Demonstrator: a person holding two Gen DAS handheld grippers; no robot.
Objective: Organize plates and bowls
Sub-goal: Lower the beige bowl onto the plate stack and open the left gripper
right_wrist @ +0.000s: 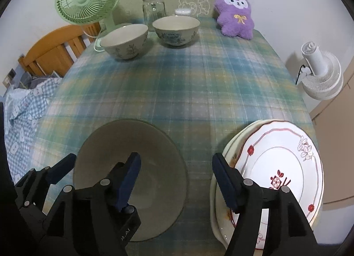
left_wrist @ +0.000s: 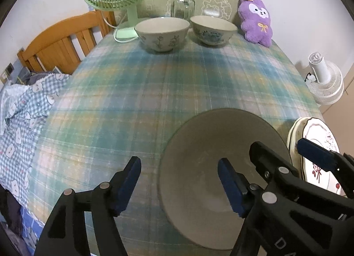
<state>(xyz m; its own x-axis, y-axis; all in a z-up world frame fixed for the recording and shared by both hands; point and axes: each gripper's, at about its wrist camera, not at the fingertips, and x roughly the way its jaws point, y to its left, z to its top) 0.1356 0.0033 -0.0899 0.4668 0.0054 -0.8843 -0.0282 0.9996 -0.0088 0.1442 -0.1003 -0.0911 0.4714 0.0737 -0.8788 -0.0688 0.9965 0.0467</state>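
Right wrist view: both grippers open, empty, above the grey bowl [right_wrist: 130, 180].
Right gripper [right_wrist: 176, 180] covers the plate stack's [right_wrist: 285, 163] near edge; left gripper [left_wrist: 179, 186] straddles the bowl rim.

Both wrist views, close, angled down, sharing tablecloth [left_wrist: 154, 83]

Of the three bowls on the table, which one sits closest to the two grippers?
The plain grey bowl at the near edge, beside the stacked plates; the two patterned bowls stand far back by the glass jar.
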